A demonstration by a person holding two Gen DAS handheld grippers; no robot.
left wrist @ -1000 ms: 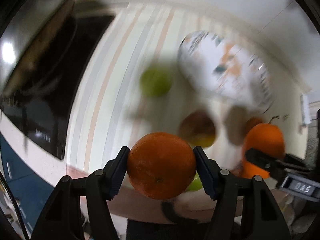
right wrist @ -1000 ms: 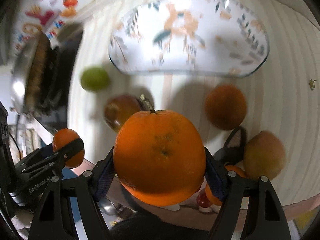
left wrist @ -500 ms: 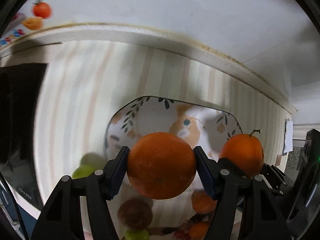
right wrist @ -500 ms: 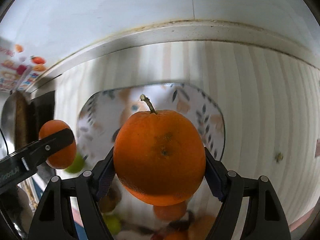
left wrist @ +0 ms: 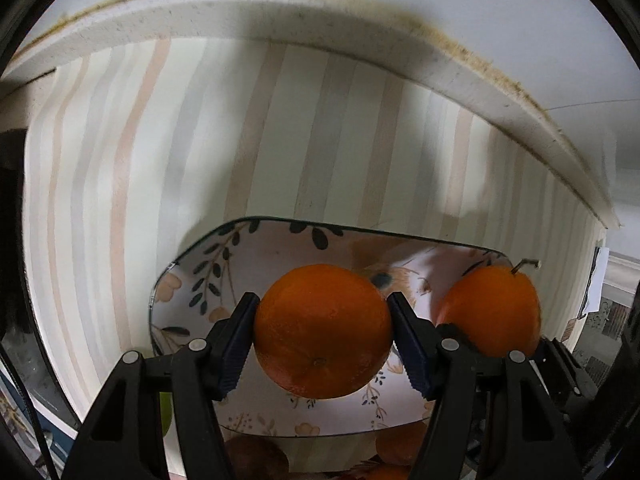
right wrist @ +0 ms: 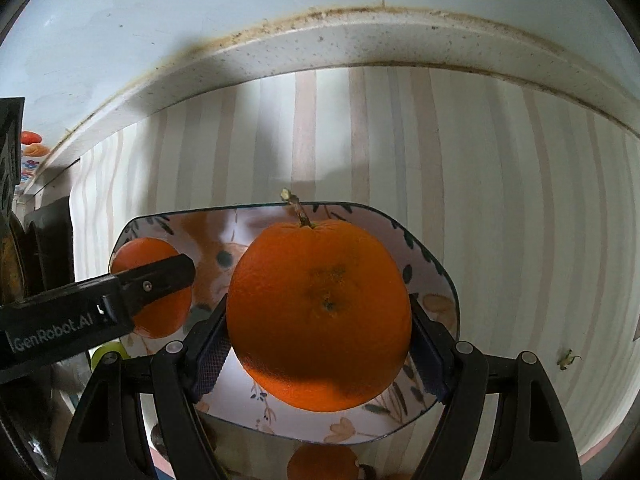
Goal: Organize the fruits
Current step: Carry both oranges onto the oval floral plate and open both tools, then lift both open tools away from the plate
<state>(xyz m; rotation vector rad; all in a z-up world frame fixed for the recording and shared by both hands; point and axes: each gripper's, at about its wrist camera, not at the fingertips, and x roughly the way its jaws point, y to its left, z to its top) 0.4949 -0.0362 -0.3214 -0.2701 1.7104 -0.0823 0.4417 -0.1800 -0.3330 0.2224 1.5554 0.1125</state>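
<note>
My left gripper [left wrist: 323, 334] is shut on an orange [left wrist: 323, 330] and holds it over the left part of a floral plate [left wrist: 192, 276]. My right gripper [right wrist: 318, 336] is shut on a larger orange with a stem [right wrist: 318, 312], held over the same plate [right wrist: 434, 280]. In the left wrist view the stemmed orange [left wrist: 490, 312] shows at the right. In the right wrist view the left gripper's orange [right wrist: 158, 288] shows at the left, behind a black finger [right wrist: 152, 280]. Both hover above the plate; contact with it cannot be told.
The plate lies on a striped cloth [left wrist: 280, 140] near a raised white ledge [right wrist: 360, 44] and the wall. More fruit lies in front of the plate: an orange [right wrist: 322, 462], a brownish fruit [left wrist: 256, 456], a green fruit [right wrist: 106, 352]. A dark stove top [right wrist: 48, 236] is at left.
Both grippers have carried their oranges forward from above the loose fruit to over the plate, and have come closer to it. Both stay shut on their oranges.
</note>
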